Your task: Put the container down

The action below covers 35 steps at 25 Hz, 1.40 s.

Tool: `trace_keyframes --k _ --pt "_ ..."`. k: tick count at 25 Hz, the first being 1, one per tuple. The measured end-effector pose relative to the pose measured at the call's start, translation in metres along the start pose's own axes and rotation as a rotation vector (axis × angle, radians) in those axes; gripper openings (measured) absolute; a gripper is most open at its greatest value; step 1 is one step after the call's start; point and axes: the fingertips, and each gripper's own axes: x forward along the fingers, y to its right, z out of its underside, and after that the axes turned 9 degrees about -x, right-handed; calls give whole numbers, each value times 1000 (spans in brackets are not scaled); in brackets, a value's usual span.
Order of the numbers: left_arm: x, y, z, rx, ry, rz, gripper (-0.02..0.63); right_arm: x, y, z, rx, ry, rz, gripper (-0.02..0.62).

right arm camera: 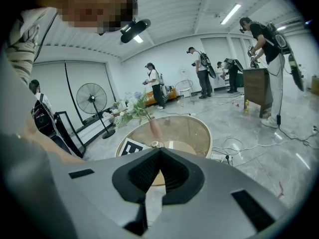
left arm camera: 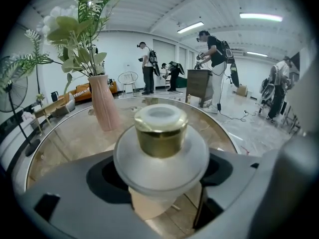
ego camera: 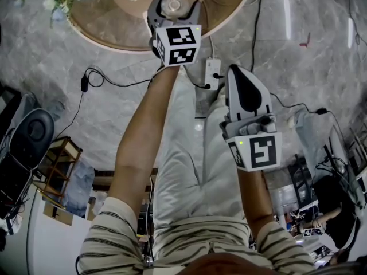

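Note:
A frosted white container (left arm camera: 160, 156) with a gold collar stands between the jaws of my left gripper (left arm camera: 160, 185), over the round glass table (left arm camera: 75, 138). A strip of dark pad shows on either side of the container's wide body, so the jaws stand wide around it without pressing. From the head view the container (ego camera: 174, 4) sits between the left gripper's (ego camera: 175, 11) fingertips at the table's near edge (ego camera: 114, 36). My right gripper (ego camera: 235, 70) hangs lower over the floor, its jaws shut together and empty; the right gripper view shows the right gripper's (right arm camera: 159, 151) pads meeting.
A pink vase with flowers (left arm camera: 103, 101) stands on the table behind the container. A power strip (ego camera: 212, 73) and cables lie on the marble floor beside the table. A standing fan (right arm camera: 92, 98) and several people are farther off. Shelving and bags (ego camera: 57, 171) sit at the left.

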Motion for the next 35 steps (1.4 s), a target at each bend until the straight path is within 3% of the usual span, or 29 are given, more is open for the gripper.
trace_keyframes --k 16,26,35 --pt "-47 3 -31 -43 28 -3 376 -26 -10 -32 -27 51 -2 9" --pt "-116 16 -64 -54 69 -31 303 -66 -19 -72 -75 118 -25 9" --pt "-229 43 -110 -138 147 -63 157 -129 -30 -108 -99 149 -54 9"
